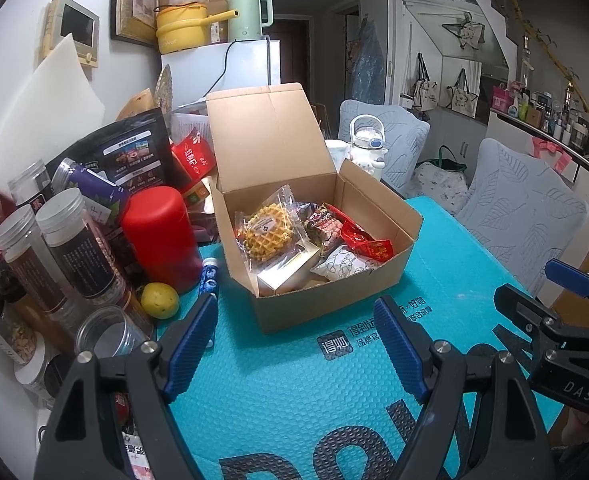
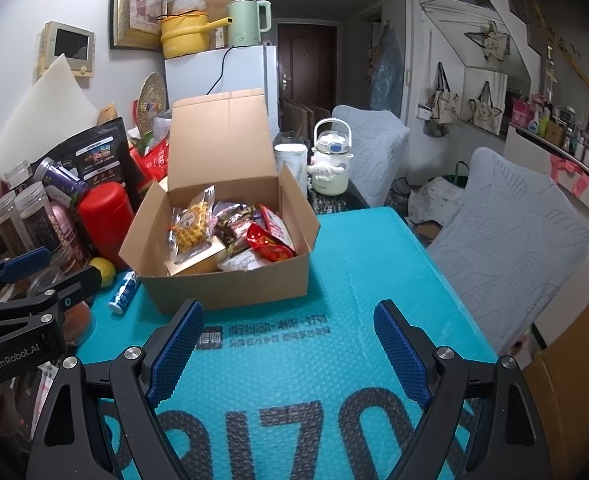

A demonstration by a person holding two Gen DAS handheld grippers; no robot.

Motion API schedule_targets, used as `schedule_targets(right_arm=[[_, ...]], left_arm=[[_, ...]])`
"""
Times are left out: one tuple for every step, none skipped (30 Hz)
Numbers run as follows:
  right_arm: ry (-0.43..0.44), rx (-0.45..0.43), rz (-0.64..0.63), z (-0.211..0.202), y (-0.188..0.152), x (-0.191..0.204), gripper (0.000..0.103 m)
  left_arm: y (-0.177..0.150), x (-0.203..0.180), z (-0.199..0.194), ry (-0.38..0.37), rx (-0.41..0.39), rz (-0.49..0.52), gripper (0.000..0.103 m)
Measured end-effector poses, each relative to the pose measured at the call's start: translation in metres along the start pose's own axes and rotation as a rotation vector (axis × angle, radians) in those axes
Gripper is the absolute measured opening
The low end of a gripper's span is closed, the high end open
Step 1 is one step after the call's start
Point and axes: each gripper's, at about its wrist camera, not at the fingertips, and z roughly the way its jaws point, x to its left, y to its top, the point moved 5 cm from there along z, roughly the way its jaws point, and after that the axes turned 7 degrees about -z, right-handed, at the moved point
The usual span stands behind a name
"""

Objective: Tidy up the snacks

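An open cardboard box stands on the teal bubble mat with its lid up. Inside lie a wrapped waffle, a small white carton, red snack packets and a white patterned pouch. My left gripper hovers open just short of the box, nothing between its blue pads. My right gripper is open too, over bare mat to the right of the box. Each gripper shows at the edge of the other's view.
Left of the box crowd a red canister, several clear jars, a lime, a blue tube and dark snack bags. A white kettle bottle stands behind. Two grey chairs flank the right edge.
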Motion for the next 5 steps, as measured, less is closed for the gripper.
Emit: schedule_targets(right_arm=[[0.001, 0.001, 0.001, 0.0007, -0.0001, 0.0, 0.088], [0.002, 0.002, 0.001, 0.0014, -0.0003, -0.0004, 0.088], [0.003, 0.004, 0.001, 0.0025, -0.0006, -0.0007, 0.088], [0.003, 0.006, 0.001, 0.0039, -0.0007, -0.0012, 0.088], [0.003, 0.008, 0.003, 0.0052, -0.0011, -0.0017, 0.088]], left_arm=[[-0.0001, 0.0, 0.0008, 0.0, 0.002, 0.0, 0.08], [-0.0004, -0.0002, 0.0017, 0.001, 0.004, 0.002, 0.08], [-0.0005, -0.0003, 0.0025, 0.002, 0.005, 0.002, 0.08], [-0.001, -0.0002, 0.0033, 0.003, 0.005, 0.003, 0.08], [-0.0014, -0.0005, 0.0041, 0.004, 0.006, 0.003, 0.08]])
